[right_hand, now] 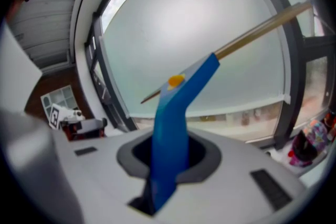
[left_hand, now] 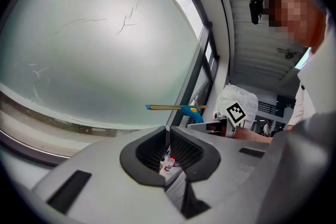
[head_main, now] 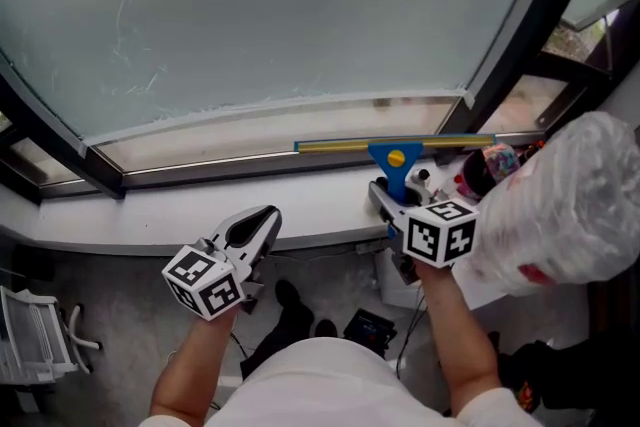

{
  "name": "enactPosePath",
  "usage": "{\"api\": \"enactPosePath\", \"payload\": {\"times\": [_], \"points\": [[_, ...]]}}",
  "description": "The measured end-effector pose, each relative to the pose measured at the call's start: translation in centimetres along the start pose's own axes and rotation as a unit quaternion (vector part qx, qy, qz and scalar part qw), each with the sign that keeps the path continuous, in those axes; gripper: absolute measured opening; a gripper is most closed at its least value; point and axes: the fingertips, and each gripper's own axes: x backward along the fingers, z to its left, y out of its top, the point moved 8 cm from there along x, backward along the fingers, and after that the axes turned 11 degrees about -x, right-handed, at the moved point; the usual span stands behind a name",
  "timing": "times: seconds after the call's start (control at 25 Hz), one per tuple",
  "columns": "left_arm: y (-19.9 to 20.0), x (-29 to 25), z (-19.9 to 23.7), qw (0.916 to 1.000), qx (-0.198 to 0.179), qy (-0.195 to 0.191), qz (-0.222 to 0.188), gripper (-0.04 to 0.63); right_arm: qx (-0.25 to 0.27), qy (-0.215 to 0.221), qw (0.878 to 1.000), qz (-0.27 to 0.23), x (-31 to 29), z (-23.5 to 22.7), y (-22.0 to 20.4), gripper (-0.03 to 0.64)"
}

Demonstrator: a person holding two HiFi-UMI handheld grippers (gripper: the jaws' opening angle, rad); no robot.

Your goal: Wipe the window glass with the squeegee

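One claw, your right gripper [head_main: 386,201], clamped the squeegee [head_main: 395,148], likely light and stiff, by its blue handle below the window glass [head_main: 300,5]; your left gripper [head_main: 260,223] sat closed, empty.

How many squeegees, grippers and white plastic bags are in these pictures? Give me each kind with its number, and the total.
squeegee: 1
grippers: 2 (left gripper, right gripper)
white plastic bag: 1
Total: 4
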Motion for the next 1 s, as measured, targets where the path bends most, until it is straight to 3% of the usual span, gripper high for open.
{"api": "enactPosePath", "payload": {"times": [0.48,1.0], "points": [[-0.1,10.9,-3.4,0.9983,-0.005,0.056,-0.013,0.048,0.011,0.033,0.999,0.012,4.7,7.1,-5.3,0.08],[-1.2,20.2,-1.8,0.9993,-0.007,0.037,0.001,0.048,-0.026,0.007,1.0,0.001,5.5,14.1,-12.3,0.08]]}}
